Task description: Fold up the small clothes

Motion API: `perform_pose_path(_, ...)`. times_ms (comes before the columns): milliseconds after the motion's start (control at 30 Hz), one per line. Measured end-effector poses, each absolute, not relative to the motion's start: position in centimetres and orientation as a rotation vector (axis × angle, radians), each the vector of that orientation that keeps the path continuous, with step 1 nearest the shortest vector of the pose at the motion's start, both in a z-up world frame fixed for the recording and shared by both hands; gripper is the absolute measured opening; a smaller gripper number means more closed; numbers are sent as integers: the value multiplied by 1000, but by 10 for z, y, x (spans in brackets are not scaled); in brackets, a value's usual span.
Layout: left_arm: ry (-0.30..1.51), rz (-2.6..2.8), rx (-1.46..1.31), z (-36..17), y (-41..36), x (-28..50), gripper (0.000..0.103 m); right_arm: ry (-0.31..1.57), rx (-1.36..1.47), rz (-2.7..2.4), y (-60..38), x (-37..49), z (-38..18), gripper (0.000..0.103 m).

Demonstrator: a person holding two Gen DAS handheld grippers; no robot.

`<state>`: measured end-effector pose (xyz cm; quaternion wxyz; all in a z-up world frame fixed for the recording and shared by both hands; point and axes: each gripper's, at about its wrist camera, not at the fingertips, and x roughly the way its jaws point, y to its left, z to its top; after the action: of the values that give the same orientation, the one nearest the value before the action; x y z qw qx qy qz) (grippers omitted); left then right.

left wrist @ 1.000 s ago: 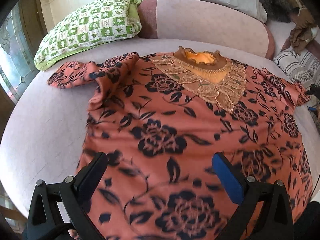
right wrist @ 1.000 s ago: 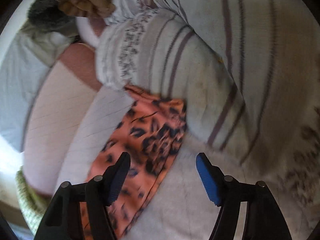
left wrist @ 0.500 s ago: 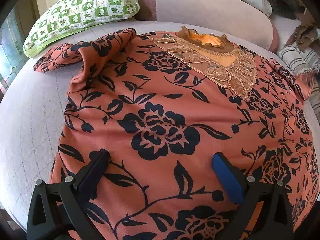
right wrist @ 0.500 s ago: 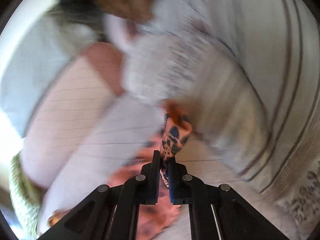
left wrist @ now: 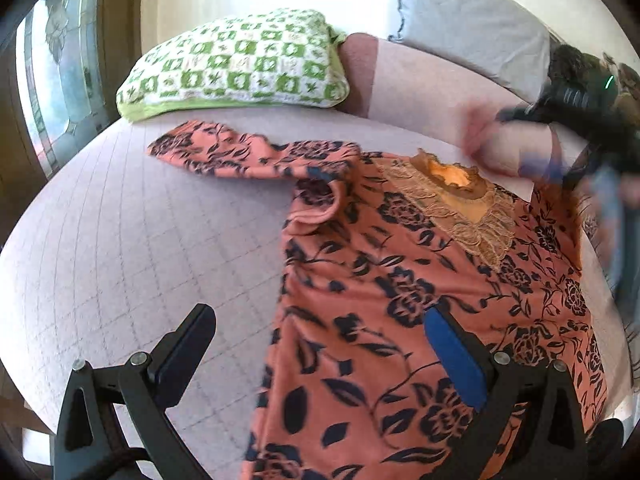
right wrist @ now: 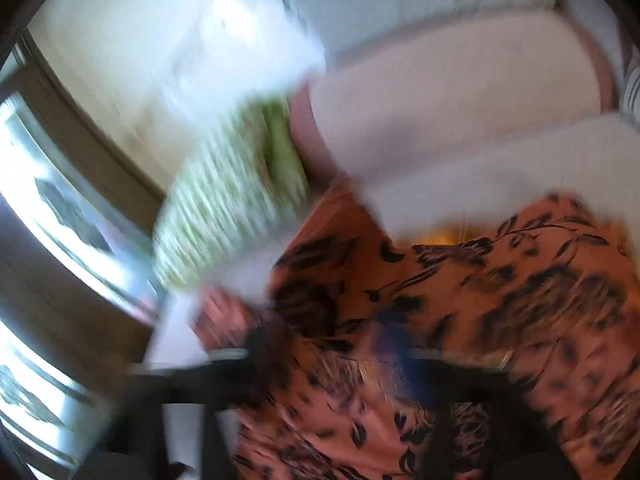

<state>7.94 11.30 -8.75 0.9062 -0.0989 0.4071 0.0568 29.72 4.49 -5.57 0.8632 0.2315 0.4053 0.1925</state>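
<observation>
While blurred over floral top [left wrist: 420, 280], right gripper [right wrist: 332, 364] jaws just opened, nothing between — left gripper [left wrist: 320, 356] tilted down, jaws apart.

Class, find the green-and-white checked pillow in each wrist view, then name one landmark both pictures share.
Left wrist view: green-and-white checked pillow at upper left, sharp, beyond the floral top.
Right wrist view: the pillow left of centre, heavily blurred, above the top's left edge.
Shared landmark: the pink bolster beside the pillow.

A green-checked pillow [left wrist: 236, 68] leans beside a grey cushion [left wrist: 472, 28] on the quilted sofa [left wrist: 132, 240].
</observation>
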Motion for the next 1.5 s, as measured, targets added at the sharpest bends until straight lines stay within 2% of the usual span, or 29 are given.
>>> perform_pose_path(100, 838, 102, -232, -86, 116, 83, 103, 953, 524, 390, 45, 289, -100, 87)
perform_pose_path(333, 819, -59, -256, -75, 77, 161, 103, 885, 722, 263, -75, 239, -124, 87)
perform_pose_path(467, 879, -99, -220, -89, 49, 235, 103, 864, 943, 240, -143, 207, -147, 87)
perform_pose_path(633, 977, -38, -176, -123, 39, 280, 101, 844, 1209, 213, -182, 201, -181, 87)
perform_pose_path(700, 998, -26, -187, -132, 41, 287, 90, 843, 1213, 170, -189, 208, -184, 87)
perform_pose_path(767, 1026, -24, -196, -138, 42, 292, 56, 841, 1231, 142, -192, 218, -190, 87)
perform_pose_path(967, 1031, 35, -249, -148, 61, 297, 23, 828, 1278, 91, -212, 225, -201, 87)
perform_pose_path(1067, 1022, 26, -269, -146, 69, 292, 13, 814, 1300, 84, -212, 224, -205, 87)
perform_pose_path(1233, 988, 12, -280, -141, 74, 286, 5, 822, 1306, 92, -213, 228, -208, 87)
perform_pose_path(1367, 805, 37, -243, -96, 69, 238, 5, 804, 1340, 98, -219, 225, -206, 87)
perform_pose_path(1500, 901, 88, -182, -134, 64, 236, 7, 819, 1329, 117, -221, 226, -208, 87)
